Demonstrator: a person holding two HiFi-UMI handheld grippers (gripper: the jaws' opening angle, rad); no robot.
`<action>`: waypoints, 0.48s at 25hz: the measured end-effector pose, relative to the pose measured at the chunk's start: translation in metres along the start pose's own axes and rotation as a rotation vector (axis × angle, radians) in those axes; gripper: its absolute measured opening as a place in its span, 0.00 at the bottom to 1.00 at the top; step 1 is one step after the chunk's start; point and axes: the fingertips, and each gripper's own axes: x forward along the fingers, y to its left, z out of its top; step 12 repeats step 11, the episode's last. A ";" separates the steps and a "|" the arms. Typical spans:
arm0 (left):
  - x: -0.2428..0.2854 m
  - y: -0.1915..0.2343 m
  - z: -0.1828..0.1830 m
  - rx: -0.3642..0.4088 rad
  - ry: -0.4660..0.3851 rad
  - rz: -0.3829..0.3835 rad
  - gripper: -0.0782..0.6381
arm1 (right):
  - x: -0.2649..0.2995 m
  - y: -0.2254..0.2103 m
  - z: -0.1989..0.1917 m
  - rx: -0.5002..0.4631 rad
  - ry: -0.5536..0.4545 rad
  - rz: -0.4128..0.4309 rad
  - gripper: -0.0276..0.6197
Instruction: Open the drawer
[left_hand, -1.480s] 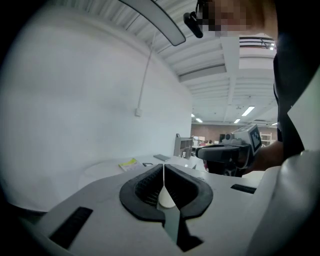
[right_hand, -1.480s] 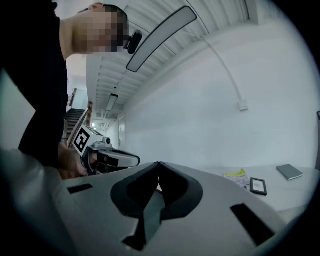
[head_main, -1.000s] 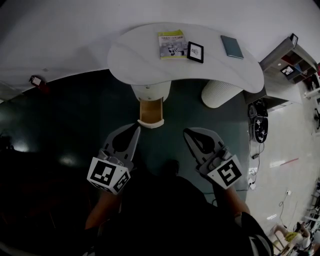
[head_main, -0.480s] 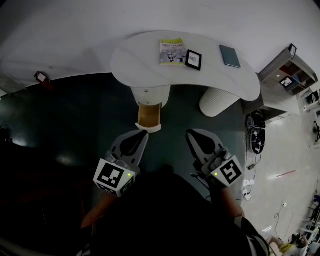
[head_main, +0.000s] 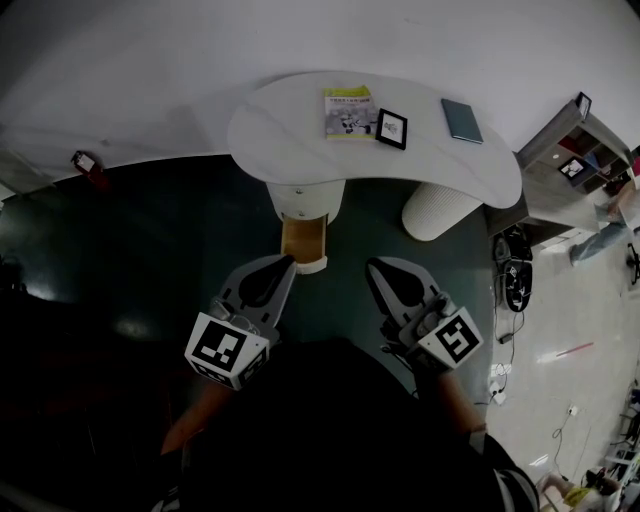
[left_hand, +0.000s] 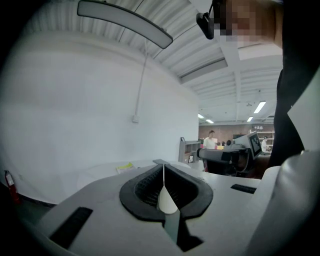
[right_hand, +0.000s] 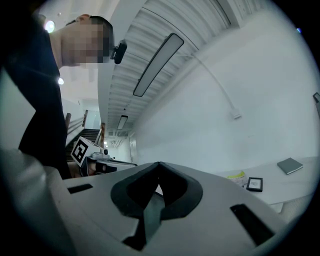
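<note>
We find the left gripper (head_main: 287, 261) with its fingers closed on nothing, the tip just beside the front lip of the drawer (head_main: 303, 238), which stands pulled out beneath the worktop (head_main: 280, 125). Risk: a forward nudge could push the drawer back in. The right gripper (head_main: 371, 265), fingers likewise closed and empty, sits apart; a careless swing could strike the drawer's side
</note>
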 end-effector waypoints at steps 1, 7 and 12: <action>0.000 0.002 -0.002 -0.004 0.002 -0.002 0.13 | 0.003 0.001 -0.001 0.001 0.003 0.002 0.07; 0.000 0.009 -0.006 -0.029 0.006 -0.006 0.13 | 0.010 0.005 -0.003 0.003 0.016 0.004 0.07; -0.001 0.013 -0.009 -0.035 0.009 -0.007 0.13 | 0.012 0.004 -0.002 -0.002 0.011 -0.005 0.07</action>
